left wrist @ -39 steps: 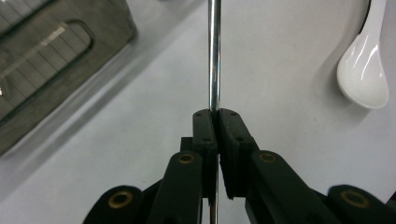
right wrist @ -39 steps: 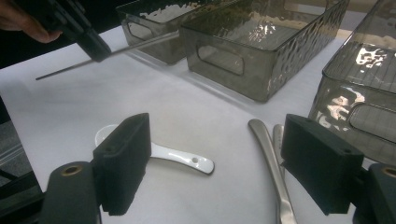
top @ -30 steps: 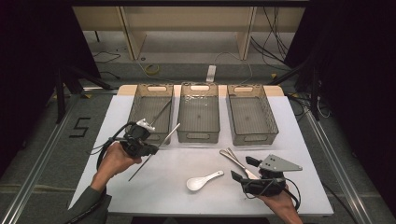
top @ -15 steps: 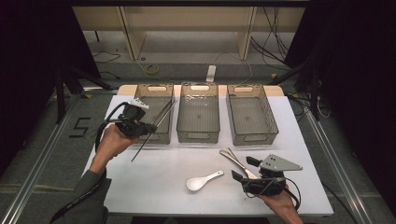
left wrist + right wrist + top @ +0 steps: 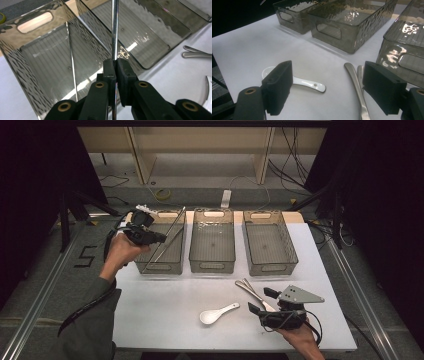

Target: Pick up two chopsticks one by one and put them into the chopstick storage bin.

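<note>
We hold a metal chopstick (image 5: pixel 114 30) clamped in the left gripper (image 5: pixel 116 65) jaws, over the left bin (image 5: pixel 159 266), where another chopstick (image 5: pixel 72 62) already lies. We should lower and line it up with the bin before letting go. Our right gripper (image 5: pixel 327 87) rests open by the spoon (image 5: pixel 298 81).

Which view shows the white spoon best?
Right gripper view: the white spoon lies close, partly behind a gripper pad. High view shows it whole but small, on the table. Left gripper view catches perhaps an edge.
</note>
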Available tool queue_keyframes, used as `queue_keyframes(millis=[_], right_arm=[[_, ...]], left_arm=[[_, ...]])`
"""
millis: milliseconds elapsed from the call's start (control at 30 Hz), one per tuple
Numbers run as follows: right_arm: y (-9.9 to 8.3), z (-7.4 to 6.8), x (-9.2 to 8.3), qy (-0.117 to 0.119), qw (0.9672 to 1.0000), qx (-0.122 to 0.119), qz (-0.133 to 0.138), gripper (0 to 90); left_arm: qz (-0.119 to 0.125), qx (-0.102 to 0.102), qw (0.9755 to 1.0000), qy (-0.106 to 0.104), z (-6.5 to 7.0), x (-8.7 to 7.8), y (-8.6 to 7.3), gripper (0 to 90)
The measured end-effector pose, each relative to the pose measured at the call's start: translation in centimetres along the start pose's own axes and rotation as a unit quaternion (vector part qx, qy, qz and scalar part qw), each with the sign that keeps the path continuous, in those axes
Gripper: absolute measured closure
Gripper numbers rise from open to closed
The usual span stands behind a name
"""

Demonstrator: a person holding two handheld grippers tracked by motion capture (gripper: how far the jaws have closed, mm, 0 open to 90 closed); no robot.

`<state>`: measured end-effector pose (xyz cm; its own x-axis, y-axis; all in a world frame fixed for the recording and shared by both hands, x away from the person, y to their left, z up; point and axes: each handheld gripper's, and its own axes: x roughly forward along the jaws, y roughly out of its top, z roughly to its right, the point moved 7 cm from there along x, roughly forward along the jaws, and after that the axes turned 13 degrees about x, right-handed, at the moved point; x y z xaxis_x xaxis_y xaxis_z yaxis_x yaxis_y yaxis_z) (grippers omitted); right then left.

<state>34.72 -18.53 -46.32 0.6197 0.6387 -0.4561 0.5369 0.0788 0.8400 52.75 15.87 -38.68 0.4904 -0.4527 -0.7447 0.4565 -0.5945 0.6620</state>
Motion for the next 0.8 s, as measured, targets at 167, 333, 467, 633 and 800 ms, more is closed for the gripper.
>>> queue_keyframes(millis=[167,333,467,633,800], right_arm=[[0.0,0.0,0.0,0.001,1.0000,0.001,0.001,25.4],[0.0,0.0,0.0,0.001,1.0000,0.002,0.001,25.4],[0.0,0.0,0.0,0.001,1.0000,0.001,-0.002,25.4],[0.0,0.0,0.0,0.002,1.0000,0.002,-0.001,25.4],[0.0,0.0,0.0,0.003,1.0000,0.002,0.000,25.4]], left_arm=[[-0.007,-0.002,0.9999,0.010,-1.1,0.6,0.3,85.2],[-0.015,-0.002,0.9996,0.023,-2.2,1.0,0.8,85.2],[-0.011,-0.005,0.9994,0.033,-3.2,1.1,1.4,85.2],[-0.019,-0.011,0.9986,0.048,-4.5,2.0,1.4,85.2],[-0.014,-0.019,0.9981,0.056,-5.4,2.7,0.9,85.2]])
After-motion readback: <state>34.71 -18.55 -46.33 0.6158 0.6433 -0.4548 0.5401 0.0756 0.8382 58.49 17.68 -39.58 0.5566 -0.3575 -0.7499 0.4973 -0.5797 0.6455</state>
